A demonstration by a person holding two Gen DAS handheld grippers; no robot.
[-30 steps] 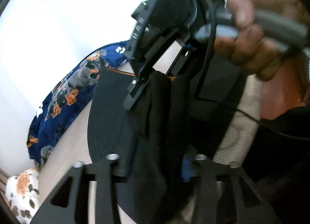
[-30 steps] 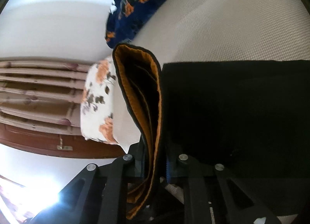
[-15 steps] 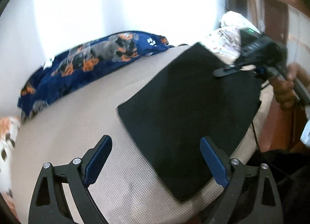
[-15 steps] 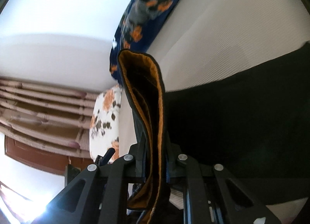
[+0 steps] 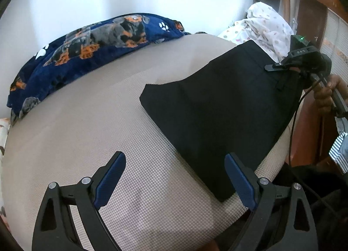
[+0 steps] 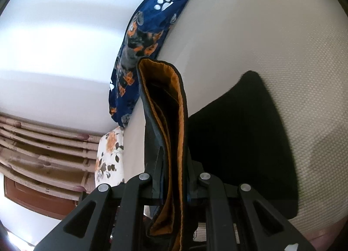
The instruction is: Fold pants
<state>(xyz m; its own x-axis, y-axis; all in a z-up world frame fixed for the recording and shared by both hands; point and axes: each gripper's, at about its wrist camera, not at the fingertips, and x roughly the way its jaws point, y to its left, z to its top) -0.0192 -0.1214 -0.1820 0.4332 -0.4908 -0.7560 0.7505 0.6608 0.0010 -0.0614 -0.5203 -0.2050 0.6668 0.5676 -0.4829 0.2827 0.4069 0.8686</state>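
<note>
Pants (image 5: pixel 219 107), black, folded flat on bed (image 5: pixel 91 133), near its right edge; orange-lined waistband (image 6: pixel 167 133) clamped in right tongs (image 6: pixel 174 185), its lower end cut off. Left tongs (image 5: pixel 174 179) spread wide, empty, over the bed. Blue dog-print blanket (image 5: pixel 82 55) behind. Hand (image 5: pixel 326 94) partly cropped.

The left claw (image 5: pixel 174 182) hangs with its jaws spread wide, nothing between them. The right claw (image 6: pixel 173 182) is clamped on the pants (image 6: pixel 167 142).
</note>
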